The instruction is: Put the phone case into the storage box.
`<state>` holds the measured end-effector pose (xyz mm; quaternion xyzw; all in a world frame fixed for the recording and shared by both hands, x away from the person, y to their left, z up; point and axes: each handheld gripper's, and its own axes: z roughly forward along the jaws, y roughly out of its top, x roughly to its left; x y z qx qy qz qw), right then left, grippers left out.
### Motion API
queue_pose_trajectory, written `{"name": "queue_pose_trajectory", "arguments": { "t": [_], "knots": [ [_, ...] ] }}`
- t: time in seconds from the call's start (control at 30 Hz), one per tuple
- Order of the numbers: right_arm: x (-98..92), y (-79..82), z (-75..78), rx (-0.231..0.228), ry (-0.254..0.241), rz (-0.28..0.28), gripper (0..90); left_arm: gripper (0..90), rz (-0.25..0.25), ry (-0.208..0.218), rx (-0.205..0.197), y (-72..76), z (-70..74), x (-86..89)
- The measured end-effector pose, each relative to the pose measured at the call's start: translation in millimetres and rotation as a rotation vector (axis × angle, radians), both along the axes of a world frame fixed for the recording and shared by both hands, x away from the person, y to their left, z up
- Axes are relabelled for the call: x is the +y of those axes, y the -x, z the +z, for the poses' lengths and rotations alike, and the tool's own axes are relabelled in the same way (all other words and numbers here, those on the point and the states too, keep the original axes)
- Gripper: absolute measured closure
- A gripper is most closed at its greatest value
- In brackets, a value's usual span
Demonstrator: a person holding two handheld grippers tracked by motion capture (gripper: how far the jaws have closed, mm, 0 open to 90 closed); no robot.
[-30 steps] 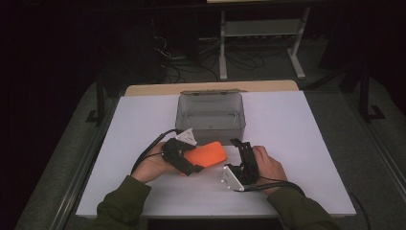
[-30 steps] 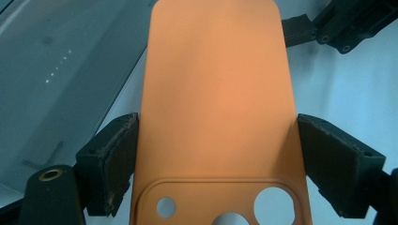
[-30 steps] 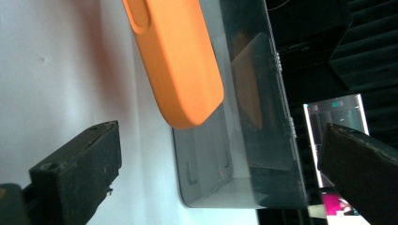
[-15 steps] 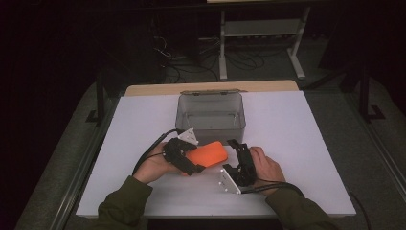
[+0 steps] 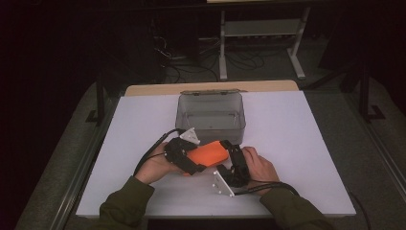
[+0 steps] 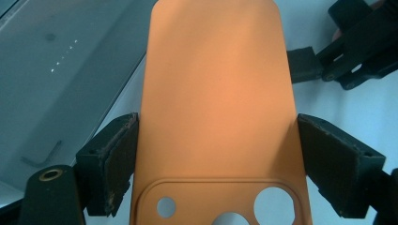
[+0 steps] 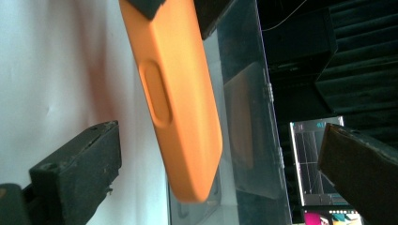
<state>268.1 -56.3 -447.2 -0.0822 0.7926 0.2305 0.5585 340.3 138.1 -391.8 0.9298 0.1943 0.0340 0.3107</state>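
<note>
While clamped by left jaws, orange phone case (image 6: 218, 103) between right jaws.

High view overhead, facing forward-down; claw views close, sharing orange phone case (image 6: 216, 108)

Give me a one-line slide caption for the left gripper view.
Left hand-held gripper clamps an orange phone case by its sides, beside a clear plastic box.

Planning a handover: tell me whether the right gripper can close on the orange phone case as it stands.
Probably yes. The right gripper stands open with the free end of the orange phone case between its jaws, nothing in between. The left gripper clamps the other end.
</note>
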Motion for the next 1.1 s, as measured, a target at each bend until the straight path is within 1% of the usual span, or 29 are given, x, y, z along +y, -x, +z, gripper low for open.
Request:
{"name": "queue_pose_trajectory", "arguments": {
  "t": [0.1,0.27,0.53,0.7,0.8,0.97,1.1],
  "knots": [
    [3.2,-1.0,0.7,-0.004,-0.007,0.006,0.0,16.1,0.004,0.004,-0.003,-0.4,0.5,0.8],
    [8.6,-2.2,0.7,-0.013,-0.005,0.014,0.0,16.1,0.013,0.008,-0.005,-1.1,1.9,1.8],
    [16.2,-3.9,0.0,-0.024,-0.005,0.030,0.0,16.1,0.020,0.000,-0.007,-1.5,2.0,1.3],
    [17.7,-2.3,-1.5,-0.046,0.016,0.040,0.0,16.1,0.023,-0.004,-0.006,-1.3,1.6,0.3],
    [17.9,-0.6,-2.3,-0.070,0.036,0.049,2.9,16.1,0.021,-0.005,-0.006,-1.2,1.2,-0.2],
    [19.5,1.1,-3.0,-0.081,0.039,0.051,5.0,16.1,0.020,-0.005,-0.004,-1.1,1.3,-0.8],
    [21.9,3.0,-5.1,-0.097,0.052,0.049,9.2,16.1,0.020,-0.003,-0.005,-0.8,1.5,-1.1]
  ]
}}
